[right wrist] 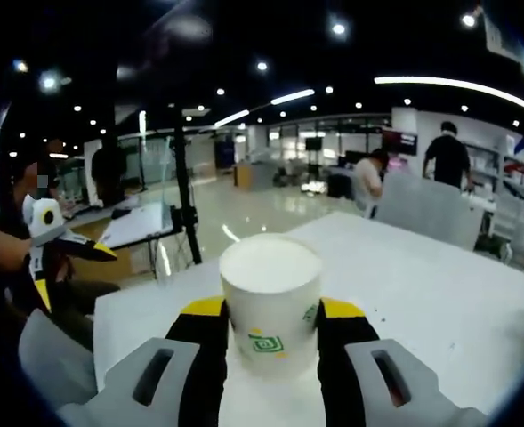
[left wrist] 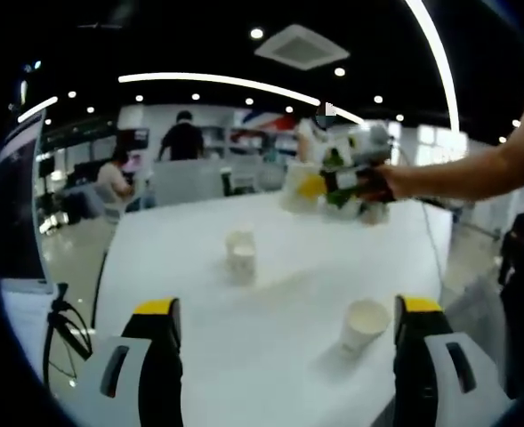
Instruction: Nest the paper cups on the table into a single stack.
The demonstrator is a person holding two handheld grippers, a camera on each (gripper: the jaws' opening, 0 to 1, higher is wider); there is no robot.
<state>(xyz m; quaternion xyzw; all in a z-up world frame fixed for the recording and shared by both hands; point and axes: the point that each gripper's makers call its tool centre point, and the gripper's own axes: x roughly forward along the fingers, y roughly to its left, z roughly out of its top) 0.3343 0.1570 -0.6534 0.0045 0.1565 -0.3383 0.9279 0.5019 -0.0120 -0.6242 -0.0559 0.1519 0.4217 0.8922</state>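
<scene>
Paper cups: two white paper cups stand on the white table [left wrist: 270, 347], one near its middle [left wrist: 241, 255], one near the left gripper's right jaw [left wrist: 364, 326].
Held cup: a white paper cup with a green logo [right wrist: 270, 307], upright, raised over the table.
Right gripper [right wrist: 271, 331]: clamped on that cup's sides.
Left gripper [left wrist: 287, 311]: jaws wide apart, holding nothing.
Background: people in an office.
</scene>
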